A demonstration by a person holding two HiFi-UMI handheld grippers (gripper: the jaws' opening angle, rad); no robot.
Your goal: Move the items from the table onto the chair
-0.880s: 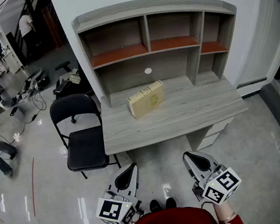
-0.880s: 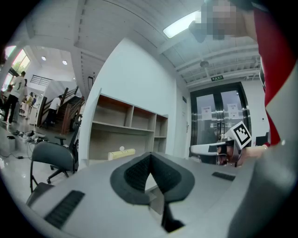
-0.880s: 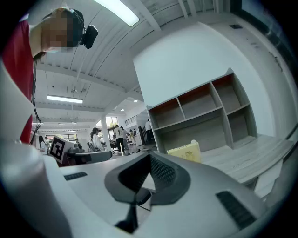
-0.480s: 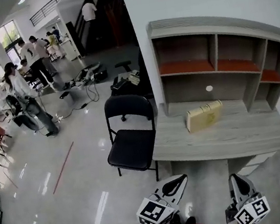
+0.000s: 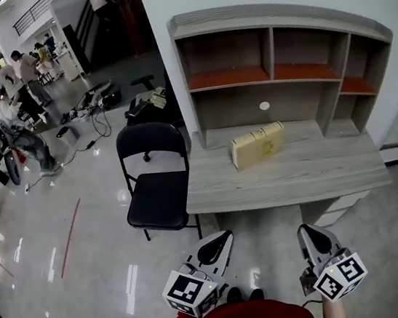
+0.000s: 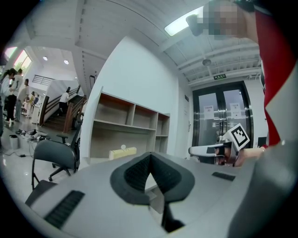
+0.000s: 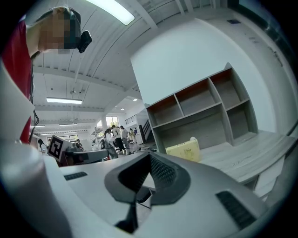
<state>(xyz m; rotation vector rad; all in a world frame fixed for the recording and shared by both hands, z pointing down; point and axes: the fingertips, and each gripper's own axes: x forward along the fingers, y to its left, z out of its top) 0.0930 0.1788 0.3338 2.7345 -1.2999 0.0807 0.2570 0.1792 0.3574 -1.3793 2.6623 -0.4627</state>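
Pale-yellow box (image 5: pixel 257 145) lies on the grey desk (image 5: pixel 290 176), below its shelves. Black folding chair (image 5: pixel 157 197) stands just beside the desk's left end. Left gripper (image 5: pixel 220 239) and right gripper (image 5: pixel 307 233) hover well short of the desk, jaws closed together, empty.

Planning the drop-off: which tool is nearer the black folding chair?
The left tool, on the side toward the black folding chair; the right tool sits farther off.

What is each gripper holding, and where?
Nothing. The left gripper and right gripper both have jaws closed and empty; the pale yellow rectangular box lies on the grey wooden desk.
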